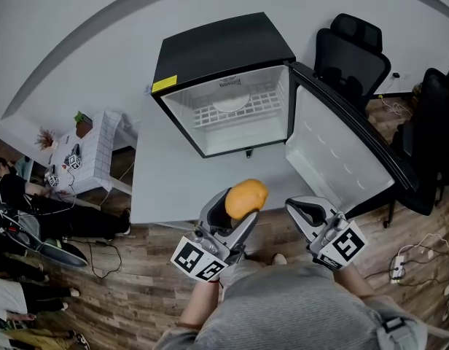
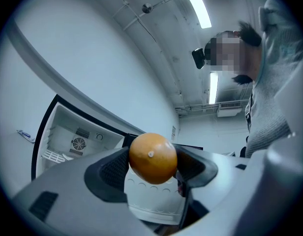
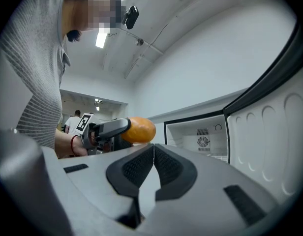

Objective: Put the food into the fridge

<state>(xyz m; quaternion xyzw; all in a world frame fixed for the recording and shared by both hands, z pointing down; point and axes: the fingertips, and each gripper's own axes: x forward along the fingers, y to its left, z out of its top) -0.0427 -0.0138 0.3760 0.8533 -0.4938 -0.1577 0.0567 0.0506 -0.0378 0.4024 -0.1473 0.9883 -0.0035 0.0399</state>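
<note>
An orange is held up in front of the small black fridge, with my left gripper shut on it. In the left gripper view both dark pads press the orange from either side. The fridge stands with its door swung wide to the right, and a white wire shelf shows inside. My right gripper hovers beside the left one, shut and holding nothing. The right gripper view shows its pads touching, the orange off to its left and the fridge interior ahead.
The fridge stands on a pale grey mat over a wood floor. Black office chairs stand at the right, behind the open door. A white tiled stand and a seated person are at the left. A power strip lies at lower right.
</note>
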